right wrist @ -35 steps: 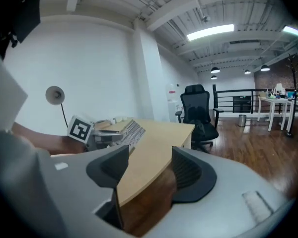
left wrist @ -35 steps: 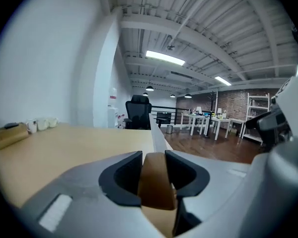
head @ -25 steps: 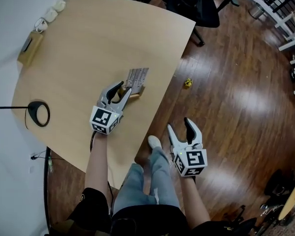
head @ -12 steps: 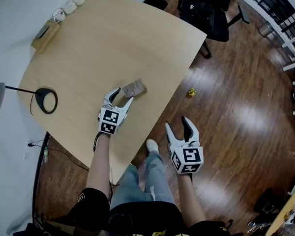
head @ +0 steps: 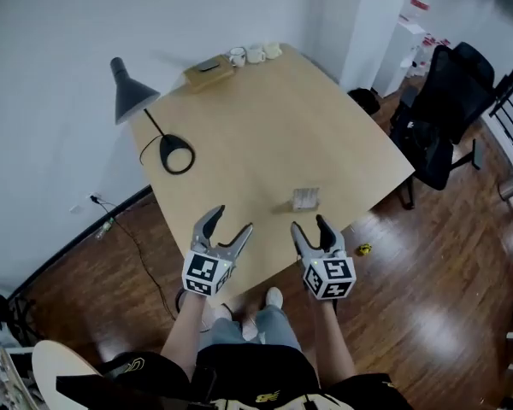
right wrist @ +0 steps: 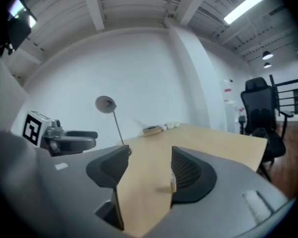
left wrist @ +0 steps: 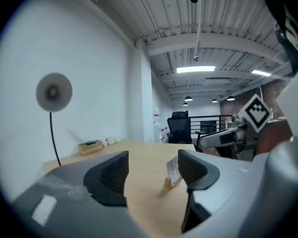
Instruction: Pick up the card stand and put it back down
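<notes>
You've let go of the stand (head: 305, 198) and drawn your left gripper (head: 232, 220) back off it. A second ago that gripper was closed at the stand's foot; its jaws have just been opening and nothing sits between them. The stand is upright on the table (head: 265, 126), near the edge closest to you and apart from both grippers. Your right gripper (head: 310, 224) has come up beside the left, jaws spread and empty.

From above the stand is only a small grey patch. Your left gripper view shows the stand (left wrist: 172, 174) on its wooden foot beyond the jaw gap, while the right gripper view catches just a sliver of the stand (right wrist: 173, 183) beside one jaw.

Bare tabletop lies all round it — the lamp (head: 130, 101), box (head: 209, 72) and cups (head: 255, 55) keep to the far side.
</notes>
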Motion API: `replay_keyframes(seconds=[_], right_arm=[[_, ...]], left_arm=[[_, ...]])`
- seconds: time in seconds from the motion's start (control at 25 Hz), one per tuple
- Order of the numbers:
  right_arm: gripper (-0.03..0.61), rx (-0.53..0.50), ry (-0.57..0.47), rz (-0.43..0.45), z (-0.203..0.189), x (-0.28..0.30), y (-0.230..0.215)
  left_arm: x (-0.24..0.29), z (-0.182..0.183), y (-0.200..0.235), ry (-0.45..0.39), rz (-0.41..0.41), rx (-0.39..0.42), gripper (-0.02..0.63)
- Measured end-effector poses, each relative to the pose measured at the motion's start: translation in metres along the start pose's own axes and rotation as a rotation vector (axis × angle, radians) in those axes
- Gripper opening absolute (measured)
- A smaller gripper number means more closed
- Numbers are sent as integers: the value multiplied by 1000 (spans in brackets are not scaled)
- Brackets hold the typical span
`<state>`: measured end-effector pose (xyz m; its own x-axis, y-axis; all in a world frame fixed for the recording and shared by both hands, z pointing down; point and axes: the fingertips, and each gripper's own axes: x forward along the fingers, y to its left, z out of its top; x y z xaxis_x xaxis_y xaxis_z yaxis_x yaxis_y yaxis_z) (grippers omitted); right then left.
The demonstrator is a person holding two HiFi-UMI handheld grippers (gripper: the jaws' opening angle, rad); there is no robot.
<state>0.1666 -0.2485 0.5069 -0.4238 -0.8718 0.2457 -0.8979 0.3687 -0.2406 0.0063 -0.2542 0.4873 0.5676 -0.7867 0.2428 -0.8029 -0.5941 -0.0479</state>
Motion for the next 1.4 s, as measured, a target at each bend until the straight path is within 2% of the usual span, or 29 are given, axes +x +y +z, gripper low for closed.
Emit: replay_keyframes(seconds=[0.12,0.28,0.32,0.36,0.48,0.52,0.6,0.64,0.72,0.88,1.04,1.4], right_arm=[[278,-97,-62,123,38,-12,48],[278,-150,-138,179,41,-63,116],[278,-150,-138,182,33,-75,133],[278,-142,-121,182,22,-88,148],[278,-92,-55,159,-13,-133,185],[278,-110,-41,145,-21,-145,199],[279,-246,-12,101,-28,-166,227],[301,-318,-7,80,-27,-176,237],[327,-363,-19,71,-21,-198,250],[327,-356,-47,81,-8,-224,264],[327,-382,-124,116,25,-240,276],[325,-341,-165,93,40,-276,240]], left_arm=[[-77,22,-16,-56,41,-11,330],[-160,22,-29,-153,117,-69,305],[-177,20,-30,-161,135,-62,300],[-193,19,-35,-158,152,-48,266],[-245,23,-64,-158,181,6,262],[-264,27,-70,-173,187,12,262],[-297,36,-73,-218,216,2,264],[-310,41,-73,-240,232,2,264],[-332,47,-79,-261,260,7,265],[-362,52,-87,-272,322,14,270],[-369,64,-90,-303,378,10,270],[-343,81,-135,-299,339,47,268]])
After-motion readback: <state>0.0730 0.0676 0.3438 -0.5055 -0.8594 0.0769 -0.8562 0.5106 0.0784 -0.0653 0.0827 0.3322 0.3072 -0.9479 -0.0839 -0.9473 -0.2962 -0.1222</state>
